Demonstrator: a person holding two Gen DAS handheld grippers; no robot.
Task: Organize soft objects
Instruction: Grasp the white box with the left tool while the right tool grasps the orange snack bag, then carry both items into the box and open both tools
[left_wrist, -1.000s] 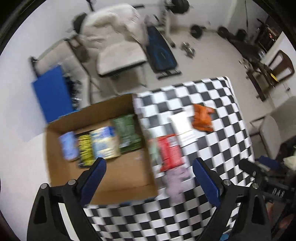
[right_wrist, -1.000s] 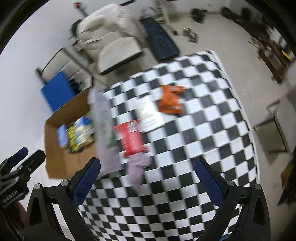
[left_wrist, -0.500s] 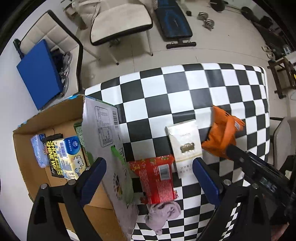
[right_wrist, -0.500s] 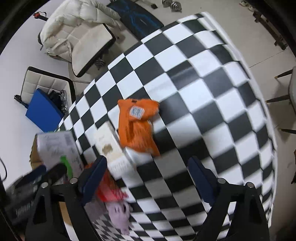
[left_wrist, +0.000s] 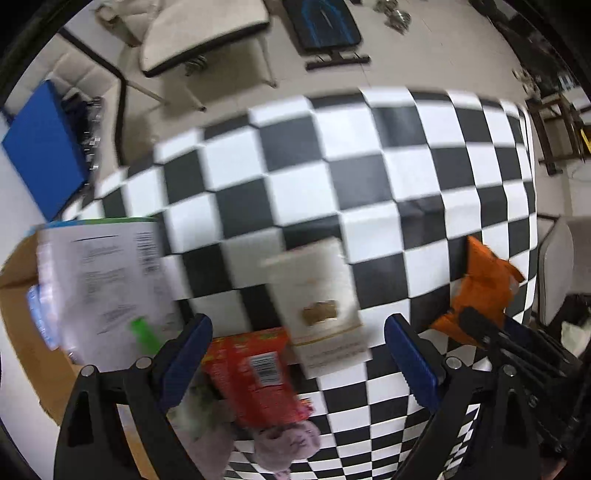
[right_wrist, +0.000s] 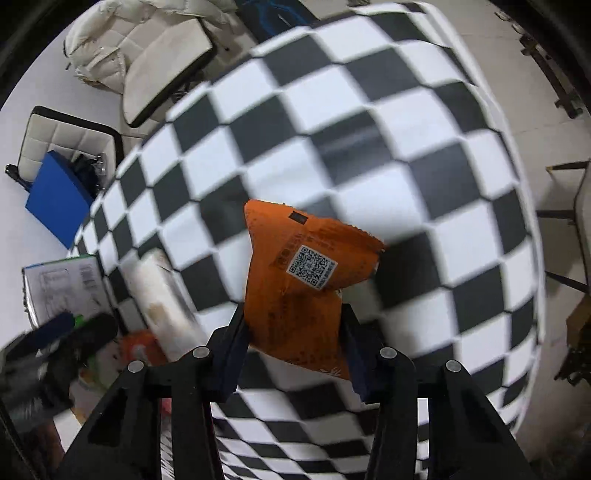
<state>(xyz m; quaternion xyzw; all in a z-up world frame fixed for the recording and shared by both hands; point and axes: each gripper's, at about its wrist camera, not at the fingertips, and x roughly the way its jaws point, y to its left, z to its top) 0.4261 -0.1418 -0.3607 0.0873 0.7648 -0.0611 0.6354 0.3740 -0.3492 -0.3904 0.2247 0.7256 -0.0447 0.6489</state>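
Observation:
An orange snack bag lies on the checkered table, and my right gripper is closed around its lower part; it also shows in the left wrist view. My left gripper is open and empty above a red packet and a white tissue pack. A pink soft toy lies just below the red packet. The cardboard box sits at the left, its flap with a white label raised.
The checkered table stretches ahead. Beyond it stand a cream chair, a blue pad and a blue bench. A chair stands at the table's right side.
My right gripper has moved down onto the orange bag and closed on it. My left gripper has moved closer to the red packet and white pack.

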